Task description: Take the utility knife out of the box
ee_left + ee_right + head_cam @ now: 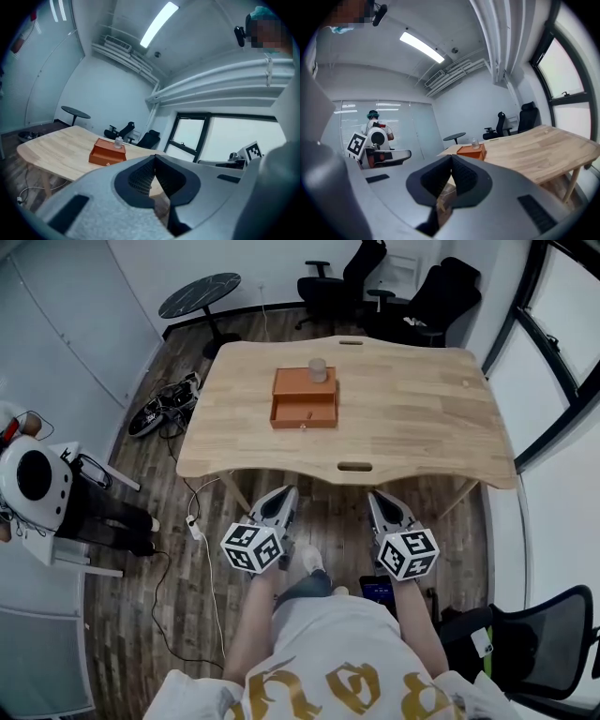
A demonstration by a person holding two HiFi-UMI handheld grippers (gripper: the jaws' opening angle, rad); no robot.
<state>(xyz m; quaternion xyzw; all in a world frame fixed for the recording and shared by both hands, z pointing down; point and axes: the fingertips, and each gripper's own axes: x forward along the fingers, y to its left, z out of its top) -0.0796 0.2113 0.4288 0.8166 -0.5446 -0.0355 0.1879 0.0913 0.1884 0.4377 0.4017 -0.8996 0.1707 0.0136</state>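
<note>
An orange box [305,399] sits on the wooden table [412,418], left of its middle, with a small pale bottle [318,369] on top at the far end. No utility knife can be made out. Both grippers hang short of the table's near edge, apart from the box. My left gripper [287,493] is shut with nothing in it, and my right gripper [377,499] is shut and empty too. In the left gripper view the left gripper [153,157] points toward the box [108,152]. In the right gripper view the right gripper [451,157] points left of the box [471,151].
Black office chairs [412,292] and a round dark side table [200,293] stand beyond the table. A person with white gear [42,488] sits at the left, and cables [169,404] lie on the floor. Another chair [534,643] is at the lower right. Windows line the right wall.
</note>
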